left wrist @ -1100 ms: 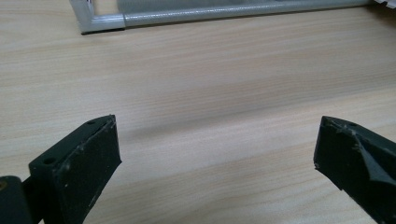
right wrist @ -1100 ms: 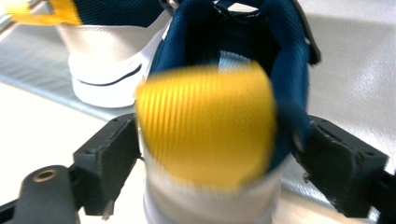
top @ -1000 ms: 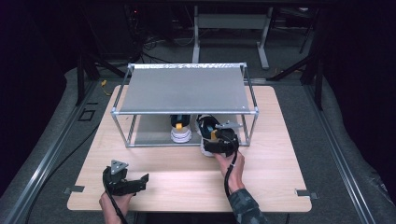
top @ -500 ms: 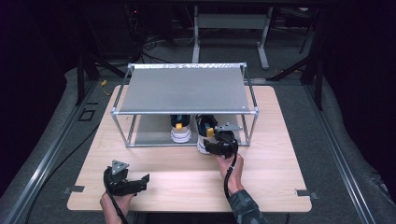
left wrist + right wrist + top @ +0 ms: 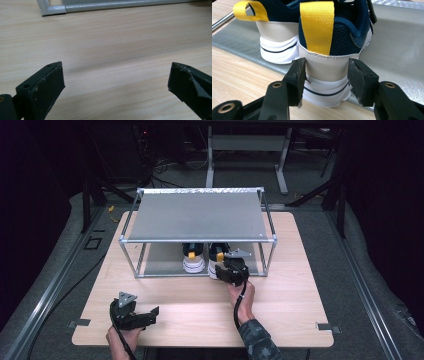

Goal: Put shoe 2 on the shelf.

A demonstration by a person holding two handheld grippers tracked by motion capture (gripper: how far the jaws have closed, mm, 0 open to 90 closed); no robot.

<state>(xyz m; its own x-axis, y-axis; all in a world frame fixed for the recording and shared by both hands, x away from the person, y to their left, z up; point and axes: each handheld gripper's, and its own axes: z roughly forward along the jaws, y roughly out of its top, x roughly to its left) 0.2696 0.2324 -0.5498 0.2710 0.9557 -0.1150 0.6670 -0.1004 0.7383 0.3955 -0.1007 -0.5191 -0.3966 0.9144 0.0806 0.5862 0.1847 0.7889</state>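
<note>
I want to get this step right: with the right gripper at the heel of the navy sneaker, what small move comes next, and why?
Probably a gentle pull back toward the person. The right gripper has just closed its jaws on the beige heel of the navy mesh sneaker with the yellow pull tab, which stands on the lower grey shelf of the metal rack.

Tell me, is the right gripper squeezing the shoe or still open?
Shut on it. The right gripper has just been closing, and its pads press both sides of the shoe's heel.

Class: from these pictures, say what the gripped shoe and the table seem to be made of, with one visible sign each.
Shoe: navy knit mesh upper, smooth beige leather-like heel, white rubbery sole, woven yellow pull loop. Table: pale wood or laminate, matte, with straight grain lines.
</note>
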